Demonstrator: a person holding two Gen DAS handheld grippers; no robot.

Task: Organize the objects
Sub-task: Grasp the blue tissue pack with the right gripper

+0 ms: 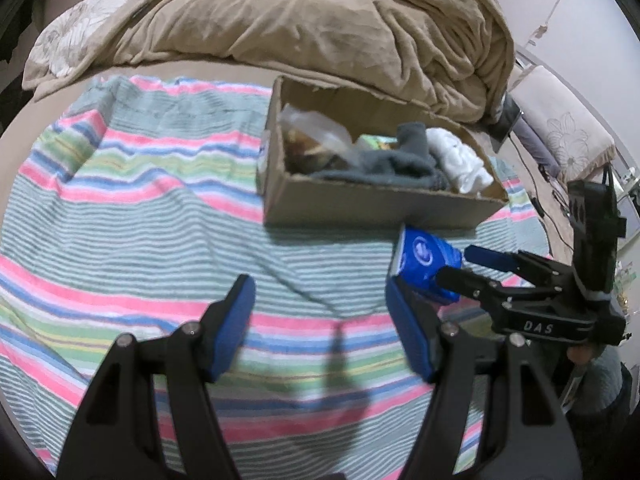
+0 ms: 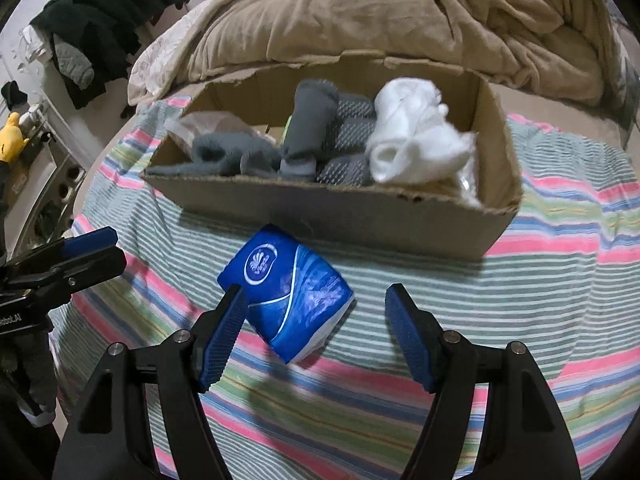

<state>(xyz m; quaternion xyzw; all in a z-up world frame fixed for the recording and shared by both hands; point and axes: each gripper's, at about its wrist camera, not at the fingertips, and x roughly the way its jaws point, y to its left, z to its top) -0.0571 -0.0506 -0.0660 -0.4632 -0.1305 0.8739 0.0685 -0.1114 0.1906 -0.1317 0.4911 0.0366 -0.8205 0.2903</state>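
Note:
A blue tissue pack [image 2: 290, 298] lies on the striped towel [image 2: 540, 300] in front of a cardboard box [image 2: 360, 216]. The box holds grey socks [image 2: 308, 140], a white cloth [image 2: 416, 136] and a plastic bag [image 1: 312, 128]. My right gripper [image 2: 316, 332] is open, its jaws wide apart, the left fingertip right beside the pack; nothing is held. In the left wrist view the pack [image 1: 426, 266] sits between the right gripper's fingers [image 1: 488, 258]. My left gripper [image 1: 320, 328] is open and empty over the towel [image 1: 140, 220], left of the pack.
A rumpled tan blanket [image 1: 320, 20] lies behind the box. Dark clothes [image 2: 112, 20] hang at the far left. A yellow toy [image 2: 10, 136] sits on a shelf at the left. A pillow [image 1: 560, 128] and cables lie off the bed's right.

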